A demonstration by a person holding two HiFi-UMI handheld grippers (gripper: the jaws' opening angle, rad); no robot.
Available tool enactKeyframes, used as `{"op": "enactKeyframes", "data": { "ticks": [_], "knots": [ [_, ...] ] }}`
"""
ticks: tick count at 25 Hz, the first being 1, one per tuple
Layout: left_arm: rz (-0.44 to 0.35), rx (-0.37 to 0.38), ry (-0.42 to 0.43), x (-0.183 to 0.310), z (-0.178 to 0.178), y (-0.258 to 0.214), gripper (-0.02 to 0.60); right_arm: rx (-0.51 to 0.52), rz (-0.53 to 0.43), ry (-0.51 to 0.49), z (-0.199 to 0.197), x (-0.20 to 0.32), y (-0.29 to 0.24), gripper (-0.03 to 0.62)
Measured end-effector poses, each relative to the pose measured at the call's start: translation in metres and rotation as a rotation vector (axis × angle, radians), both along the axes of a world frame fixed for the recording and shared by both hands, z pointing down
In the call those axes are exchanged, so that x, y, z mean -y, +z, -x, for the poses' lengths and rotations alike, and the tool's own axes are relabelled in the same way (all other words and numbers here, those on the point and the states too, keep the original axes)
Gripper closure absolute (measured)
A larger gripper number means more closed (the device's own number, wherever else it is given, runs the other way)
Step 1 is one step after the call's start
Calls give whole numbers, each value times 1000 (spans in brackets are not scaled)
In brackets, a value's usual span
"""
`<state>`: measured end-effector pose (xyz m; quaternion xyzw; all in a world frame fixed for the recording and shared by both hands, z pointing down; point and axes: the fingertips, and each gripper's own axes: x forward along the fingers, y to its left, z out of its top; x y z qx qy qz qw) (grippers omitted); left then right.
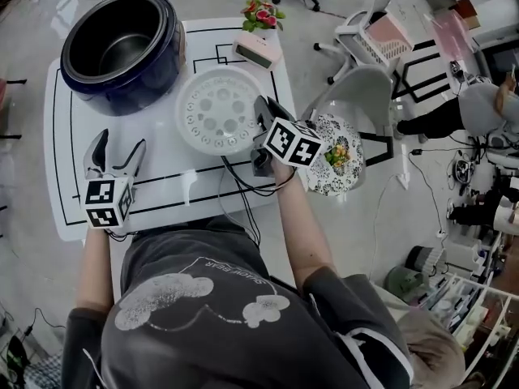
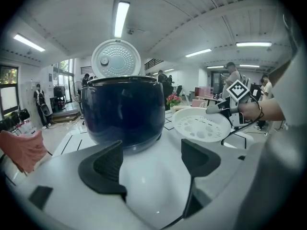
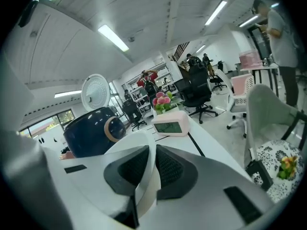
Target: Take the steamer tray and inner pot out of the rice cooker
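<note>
The right gripper [image 1: 263, 118] has its fingers clenched on the right-hand rim of the white steamer tray [image 1: 217, 110]. In the right gripper view the thin rim stands edge-on between the two dark pads, pinched from both sides. The tray is out of the rice cooker [image 1: 158, 71] and sits low over the white desk [image 1: 162, 189] just beside the cooker, perforated face up. Whether its underside touches the desk I cannot tell. The cooker stands at the desk's far left corner with its lid [image 2: 115, 60] upright, and the dark inner pot [image 1: 122, 55] sits inside it. The left gripper [image 1: 117, 159] is at the desk's front left, well apart from the tray. Its fingers are released and spread with nothing between them — they point at the cooker's dark blue wall. A small clock [image 1: 258, 49] lies beyond the tray.
</note>
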<state>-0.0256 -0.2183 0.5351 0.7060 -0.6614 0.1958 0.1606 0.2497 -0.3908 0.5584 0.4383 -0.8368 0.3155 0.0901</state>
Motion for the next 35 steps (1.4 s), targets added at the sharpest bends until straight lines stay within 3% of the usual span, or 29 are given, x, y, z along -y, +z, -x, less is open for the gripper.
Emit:
{"op": "enactKeyframes", "data": {
  "ticks": [10,17,23,30,35],
  "knots": [
    [11,-13,47,-1,-12,6,196,70,94,169,-22,14,40,534],
    [13,-20,40,-6,-5,6,198,61,106,172,-31,10,54,534],
    [12,-33,48,-8,-10,8,197,-61,90,122,-29,9,59,526],
    [-9,-32,51,-7,-9,0,196,-98,20,83,-25,9,49,351],
    [-32,-29,47,-8,-2,-10,198,-115,-44,104,-26,7,27,316]
  ]
}}
